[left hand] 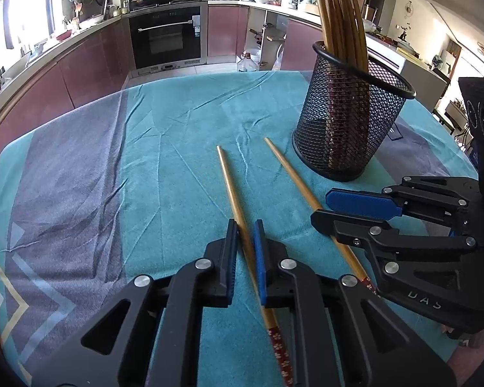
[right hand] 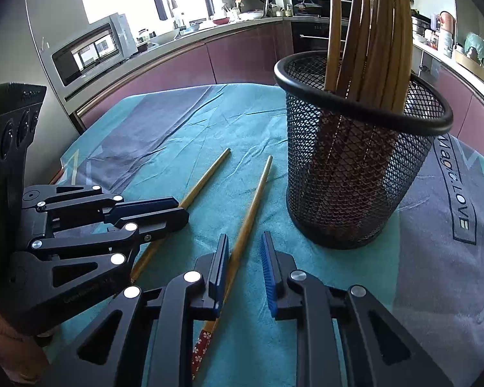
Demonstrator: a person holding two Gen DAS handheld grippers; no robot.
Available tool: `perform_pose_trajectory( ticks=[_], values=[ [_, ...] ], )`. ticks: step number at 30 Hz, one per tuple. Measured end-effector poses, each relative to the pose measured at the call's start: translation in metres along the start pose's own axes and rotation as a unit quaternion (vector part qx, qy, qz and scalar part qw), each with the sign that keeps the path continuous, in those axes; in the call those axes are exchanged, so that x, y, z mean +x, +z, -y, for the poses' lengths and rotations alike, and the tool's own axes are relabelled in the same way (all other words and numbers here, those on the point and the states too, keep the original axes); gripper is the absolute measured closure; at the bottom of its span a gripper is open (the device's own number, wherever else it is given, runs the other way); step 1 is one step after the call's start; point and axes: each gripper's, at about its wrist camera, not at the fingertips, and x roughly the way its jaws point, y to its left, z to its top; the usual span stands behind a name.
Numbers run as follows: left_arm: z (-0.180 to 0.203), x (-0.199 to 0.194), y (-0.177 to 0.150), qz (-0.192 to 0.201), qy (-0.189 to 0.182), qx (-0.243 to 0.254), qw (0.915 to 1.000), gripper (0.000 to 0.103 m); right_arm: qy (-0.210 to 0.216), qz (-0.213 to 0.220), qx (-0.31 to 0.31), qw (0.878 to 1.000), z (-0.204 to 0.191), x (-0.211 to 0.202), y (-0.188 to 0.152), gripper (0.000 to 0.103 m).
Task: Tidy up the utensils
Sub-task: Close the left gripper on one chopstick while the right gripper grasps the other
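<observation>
Left wrist view. Left gripper [left hand: 246, 235], lower centre: jaws drawn in on the left chopstick [left hand: 232, 190], both blue pads against its shaft near mid-length, presumably so it would lift level. The chopstick lay flat on the teal tablecloth [left hand: 164, 167], thin tip toward the upper centre, red flowered end toward the bottom edge. Right chopstick [left hand: 293, 177], just beside and almost parallel, ran under the right gripper [left hand: 322, 208] at the right edge. Black mesh holder [left hand: 348, 122], upper right, stood upright with a bundle of chopsticks [left hand: 338, 16] leaning in it, thick ends down; judged to be the destination for both loose pieces.

Right wrist view. Right gripper [right hand: 244, 245], lower centre: jaws narrowed around the right chopstick [right hand: 251, 206], the left pad touching it, the right pad apart, so not yet clamped. Left gripper [right hand: 174, 213] at mid-left covered the left chopstick [right hand: 206, 174]. Mesh holder [right hand: 355, 167] stood at the right, near both tips. Each gripper took one chopstick, seemingly so the pair could travel together.
</observation>
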Motion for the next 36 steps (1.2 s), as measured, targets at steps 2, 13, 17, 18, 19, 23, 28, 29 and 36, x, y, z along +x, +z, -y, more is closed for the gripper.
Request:
perform_pose_trajectory(
  ticks=[2,13,17,18,19,23,28,29,36],
  values=[
    [-0.001,0.001,0.001,0.0,-0.001,-0.004,1.0,0.093,0.0,0.0,0.001,1.0,0.001,0.001,0.001,0.091],
    [-0.001,0.005,0.003,-0.002,0.003,-0.005,1.0,0.092,0.009,0.002,0.016,1.0,0.006,0.001,0.0,0.098],
    [0.0,0.007,0.005,-0.001,0.005,-0.006,1.0,0.094,0.02,0.002,0.026,0.999,0.008,-0.001,-0.001,0.098],
    [0.0,0.008,0.005,0.0,0.006,-0.006,1.0,0.094,0.021,0.002,0.027,0.999,0.009,-0.001,-0.002,0.098],
    [0.0,0.008,0.005,0.0,0.007,-0.007,0.9999,0.094,0.022,0.003,0.028,0.999,0.009,-0.002,-0.002,0.098],
    [0.001,0.006,0.003,0.002,0.009,-0.009,0.9999,0.095,0.033,0.006,0.034,0.999,0.01,-0.006,-0.003,0.098],
    [-0.001,0.001,0.002,0.006,0.009,-0.013,0.9998,0.096,0.042,0.013,0.039,0.998,0.012,-0.013,-0.005,0.098],
    [-0.001,0.0,0.001,0.008,0.009,-0.014,0.9998,0.096,0.044,0.015,0.04,0.998,0.012,-0.015,-0.005,0.098],
    [-0.004,-0.017,0.001,0.021,-0.012,-0.024,0.9994,0.096,0.056,0.033,0.039,0.997,0.01,-0.029,-0.009,0.098]
  ],
)
